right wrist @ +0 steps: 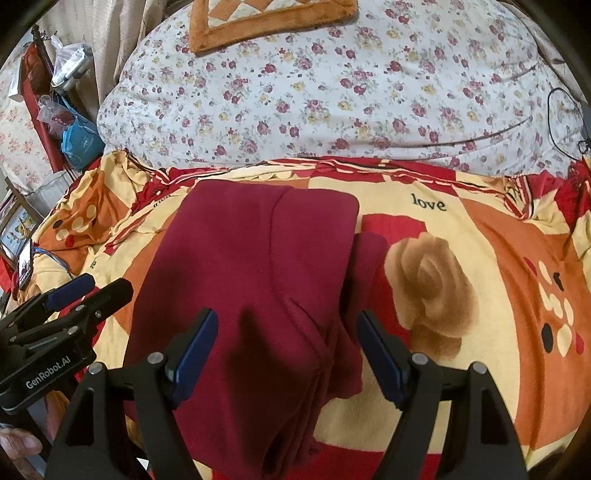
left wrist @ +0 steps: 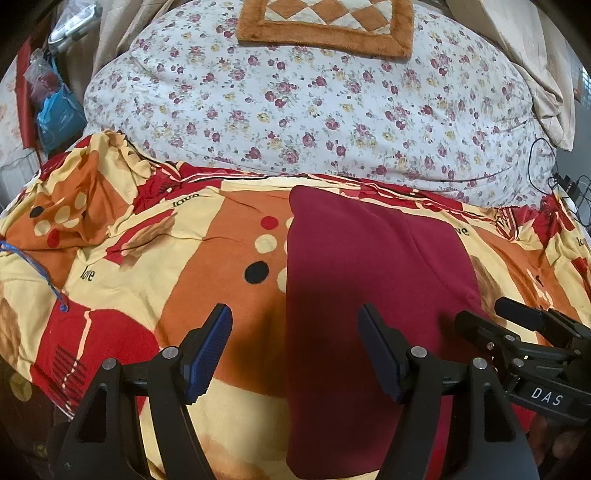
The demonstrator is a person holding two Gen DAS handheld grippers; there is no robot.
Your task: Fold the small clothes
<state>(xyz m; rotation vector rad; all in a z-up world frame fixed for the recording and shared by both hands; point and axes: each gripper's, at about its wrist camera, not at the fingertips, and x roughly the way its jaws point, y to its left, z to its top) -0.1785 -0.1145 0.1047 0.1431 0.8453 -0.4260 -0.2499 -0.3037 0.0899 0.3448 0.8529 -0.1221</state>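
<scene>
- The left gripper [left wrist: 295, 350] stood with its jaws spread wide and nothing between them; its fingers were black hard plastic with metal pivot pins, and each ribbed, dark-blue pad [left wrist: 210, 350] was a flat oblong.
- The right gripper [right wrist: 286, 354] was likewise spread and empty, hovering over the near end of the cloth without touching it.
- In the left wrist view the right gripper appeared at 4 o'clock; in the right wrist view the left one appeared at 9 o'clock, with part of a hand [right wrist: 18, 446] at 8 o'clock.
- The maroon garment [right wrist: 251, 266] lay folded into a long, roughly rectangular stack with rounded far corners, a soft matte knit with a curved seam line; it ran from the centre toward 6 o'clock between the right gripper's fingers.
- In the left wrist view the same garment [left wrist: 369, 277] lay from centre to 5 o'clock.
- It rested on a patterned bedsheet [right wrist: 461, 369], thin and slightly creased, printed in cream, orange and red with dots, a brown rose and the word "love".
- Beyond it, at 12 o'clock, was a puffy white floral quilt [left wrist: 314, 103], and on that a plush orange-bordered checked mat [left wrist: 325, 26].
- At 10 o'clock a blue plastic bag [left wrist: 59, 114] hung crumpled; its contents could not be made out.
</scene>
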